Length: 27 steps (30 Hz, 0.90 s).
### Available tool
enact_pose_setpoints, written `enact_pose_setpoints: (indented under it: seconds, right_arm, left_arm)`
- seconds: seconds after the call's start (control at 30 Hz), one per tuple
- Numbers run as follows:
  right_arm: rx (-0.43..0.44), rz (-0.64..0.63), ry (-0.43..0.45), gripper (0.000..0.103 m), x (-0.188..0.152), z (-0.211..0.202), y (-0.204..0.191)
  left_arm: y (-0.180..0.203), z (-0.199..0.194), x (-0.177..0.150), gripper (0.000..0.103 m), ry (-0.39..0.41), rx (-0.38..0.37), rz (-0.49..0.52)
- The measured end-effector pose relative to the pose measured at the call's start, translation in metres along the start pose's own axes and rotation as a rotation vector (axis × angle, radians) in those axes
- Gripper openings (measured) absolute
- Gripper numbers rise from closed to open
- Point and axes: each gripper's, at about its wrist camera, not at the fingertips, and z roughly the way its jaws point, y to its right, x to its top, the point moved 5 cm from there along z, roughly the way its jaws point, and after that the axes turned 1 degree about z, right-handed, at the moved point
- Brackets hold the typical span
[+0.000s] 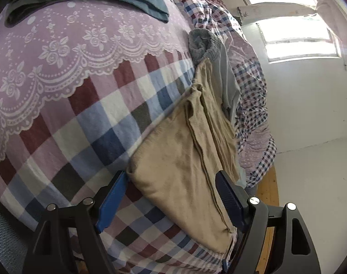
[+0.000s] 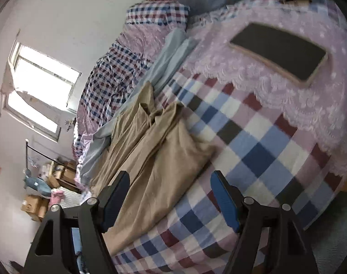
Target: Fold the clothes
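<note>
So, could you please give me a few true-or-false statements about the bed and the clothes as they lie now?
1. The tan fabric garment lies on the checked bedsheet. True.
2. The left gripper is clamped shut on the garment. False: its jaws stand open on either side of it.
3. A dark flat rectangular board rests on the lilac lace-print part of the cover. True.
4. The right gripper holds a red towel. False: it is open and holds nothing.
5. A pale blue garment lies beside the tan one. True.
</note>
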Motion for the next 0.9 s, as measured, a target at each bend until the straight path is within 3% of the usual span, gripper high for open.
enact_pose_setpoints:
  seconds: [0.23, 0.37, 0.67, 0.9]
  right_arm:
    - [0.052, 0.123, 0.004, 0.077, 0.009, 0.008, 0.017]
    - [0.051, 0.118, 0.0, 0.077, 0.012, 0.013, 0.015]
    - [0.046, 0.112, -0.009, 0.078, 0.014, 0.021, 0.012]
    - [0.049, 0.115, -0.012, 0.079, 0.016, 0.025, 0.011]
  left_arm:
    - [0.006, 0.001, 0.002, 0.082, 0.003, -0.022, 0.018]
    - [0.012, 0.003, -0.001, 0.082, -0.005, -0.039, 0.038]
    - [0.012, 0.007, -0.003, 0.081, -0.001, 0.021, 0.063]
    - [0.015, 0.012, 0.0, 0.081, 0.018, 0.013, 0.07]
